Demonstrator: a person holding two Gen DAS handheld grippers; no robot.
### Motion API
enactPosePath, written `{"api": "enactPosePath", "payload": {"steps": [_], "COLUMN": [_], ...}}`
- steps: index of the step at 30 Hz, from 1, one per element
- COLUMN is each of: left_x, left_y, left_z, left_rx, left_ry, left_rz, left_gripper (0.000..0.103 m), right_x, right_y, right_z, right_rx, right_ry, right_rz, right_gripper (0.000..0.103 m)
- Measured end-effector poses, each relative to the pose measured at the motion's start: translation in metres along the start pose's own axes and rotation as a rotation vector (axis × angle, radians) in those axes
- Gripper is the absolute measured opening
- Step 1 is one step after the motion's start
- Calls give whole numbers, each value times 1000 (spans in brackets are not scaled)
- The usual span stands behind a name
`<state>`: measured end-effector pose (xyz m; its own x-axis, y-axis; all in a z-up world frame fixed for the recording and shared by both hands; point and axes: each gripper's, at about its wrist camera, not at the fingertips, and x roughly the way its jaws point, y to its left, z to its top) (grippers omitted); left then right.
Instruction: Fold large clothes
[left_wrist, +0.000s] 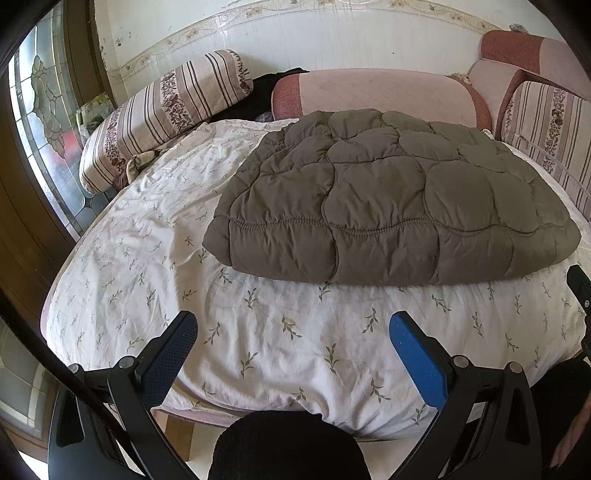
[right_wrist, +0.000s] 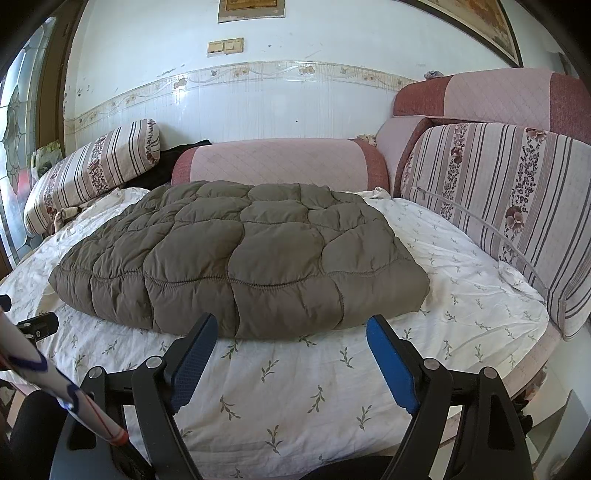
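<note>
Ahead: brown quilted puffer garment (right_wrist: 236, 254) on floral-sheeted bed (right_wrist: 295, 391), long axis crosswise. Right tool (right_wrist: 291, 328) nearer its hem; left tool (left_wrist: 293, 325) short. Both spread wide, empty.

a white sheet (right_wrist: 295, 387) printed with small green sprigs covers the bed, wrinkled toward the left. at the far left a striped floral bolster (right_wrist: 92, 166) lies tilted, with a dark cloth (right_wrist: 162, 166) just beside its right end. a pink quilted cushion (right_wrist: 280, 158) with red ends runs along the far edge. on the right a striped floral cushion (right_wrist: 509, 206) leans upright, more pink cushions (right_wrist: 495, 96) stacked behind it. a floral tile border (right_wrist: 258, 74) crosses the white wall; a patterned glass door (left_wrist: 40, 122) stands at the left.
</note>
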<state>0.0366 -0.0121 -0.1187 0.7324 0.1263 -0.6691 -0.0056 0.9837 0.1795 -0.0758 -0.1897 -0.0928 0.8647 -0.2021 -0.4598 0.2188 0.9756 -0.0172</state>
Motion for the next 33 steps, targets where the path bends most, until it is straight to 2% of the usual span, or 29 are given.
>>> {"api": "enactPosePath", "payload": {"steps": [9,20,28,33], "left_x": [-5,-22,-22,-22], "left_y": [-3,-8,-7,-8], "left_z": [-1,1,-1,-1], "left_rx": [3,13,1,8], "left_ry": [-17,-74,-68,-68], "left_rz": [-11,-31,-39,-42], "left_gripper": [103,103,103,103], "right_x": [-11,-48,-40,-41], "right_y": [-2,19,17,17], "right_z": [4,23,18,17], "right_rx": [-4,-18,-5,-10], "right_ry": [-37,-76,-32,-34], "right_rz": [-13,69,35,20], "right_gripper": [87,91,91,91]}}
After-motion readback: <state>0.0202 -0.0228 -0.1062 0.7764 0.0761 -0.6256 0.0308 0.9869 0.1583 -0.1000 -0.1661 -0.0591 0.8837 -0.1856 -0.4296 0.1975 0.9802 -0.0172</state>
